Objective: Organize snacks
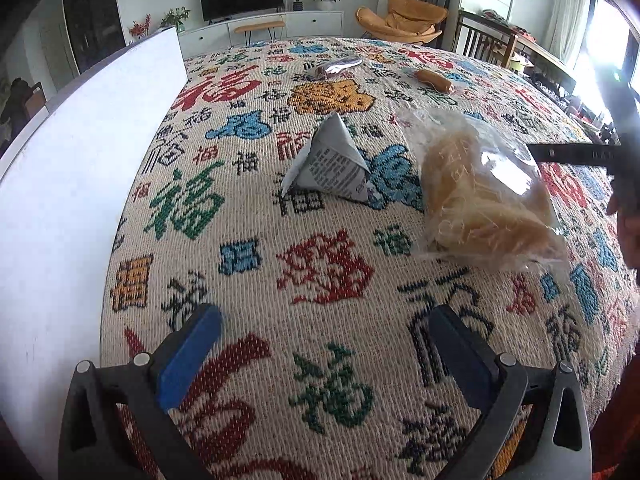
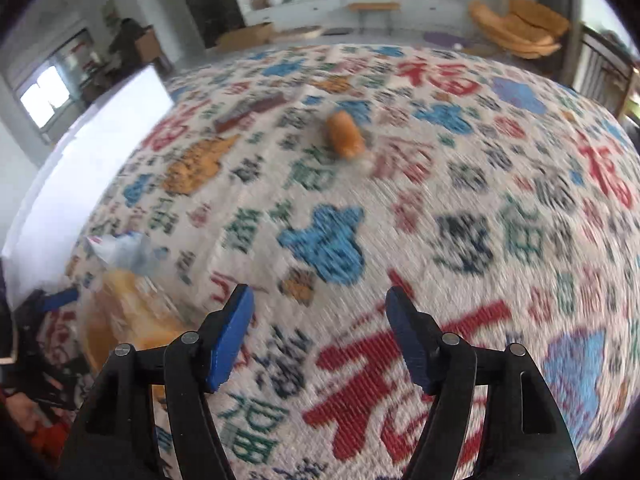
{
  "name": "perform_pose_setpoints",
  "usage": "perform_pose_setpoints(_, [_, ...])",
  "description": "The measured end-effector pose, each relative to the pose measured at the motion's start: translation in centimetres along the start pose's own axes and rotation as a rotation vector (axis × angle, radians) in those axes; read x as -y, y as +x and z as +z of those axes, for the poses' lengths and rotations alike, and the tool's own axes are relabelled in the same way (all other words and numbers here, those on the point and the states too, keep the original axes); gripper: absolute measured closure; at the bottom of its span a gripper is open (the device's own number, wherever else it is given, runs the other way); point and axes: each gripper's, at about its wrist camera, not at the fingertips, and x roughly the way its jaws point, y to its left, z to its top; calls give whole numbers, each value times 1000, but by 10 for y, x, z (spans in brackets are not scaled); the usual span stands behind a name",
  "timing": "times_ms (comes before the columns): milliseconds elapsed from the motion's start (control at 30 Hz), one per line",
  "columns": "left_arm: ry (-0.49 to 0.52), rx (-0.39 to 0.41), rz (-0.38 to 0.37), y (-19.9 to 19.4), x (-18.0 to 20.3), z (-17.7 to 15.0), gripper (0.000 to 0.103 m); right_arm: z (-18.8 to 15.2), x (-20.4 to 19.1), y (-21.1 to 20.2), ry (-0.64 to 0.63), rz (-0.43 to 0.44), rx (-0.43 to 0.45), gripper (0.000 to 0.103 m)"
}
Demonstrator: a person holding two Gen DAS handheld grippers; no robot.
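Left gripper [image 1: 326, 356] and right gripper [image 2: 320, 340], jaws apart, empty.

We see a cream woven cloth [image 1: 320, 280] patterned all over with red, green, blue, black and orange characters. On it sit a grey, triangular packet [image 1: 330, 164] printed with black text, a clear bag [image 1: 486, 192] of pale golden-yellow snacks, an orange-brown sausage [image 1: 434, 80] and a silvery purple wrapper [image 1: 334, 67]. A plain white box [image 1: 80, 184] stands beside them. Both claws are black with blue pads [image 1: 188, 356].

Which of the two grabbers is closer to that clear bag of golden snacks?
Right. The right gripper reaches over the clear bag; the left gripper hangs open, short of it.
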Motion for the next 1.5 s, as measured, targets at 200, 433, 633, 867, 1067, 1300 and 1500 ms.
perform_pose_setpoints(200, [32, 23, 12, -7, 6, -15, 0, -59, -18, -29, 19, -129, 67, 31])
perform_pose_setpoints(433, [29, 55, 25, -8, 8, -17, 0, -69, -18, -22, 67, -244, 97, 14])
perform_pose_setpoints(633, [27, 46, 23, -7, 8, -16, 0, -71, -18, -22, 68, -248, 104, 12])
perform_pose_setpoints(867, [27, 42, 24, -7, 9, -15, 0, -74, -20, -23, 68, -256, 111, 12])
perform_pose_setpoints(1067, [26, 39, 24, -6, 8, -14, 0, -74, -20, -23, 68, -257, 111, 12])
perform_pose_setpoints(1300, [24, 38, 25, -6, 8, -14, 0, -75, -20, -23, 68, -256, 111, 12])
perform_pose_setpoints(1500, [24, 37, 26, -6, 9, -14, 0, -74, -20, -23, 69, -256, 111, 12])
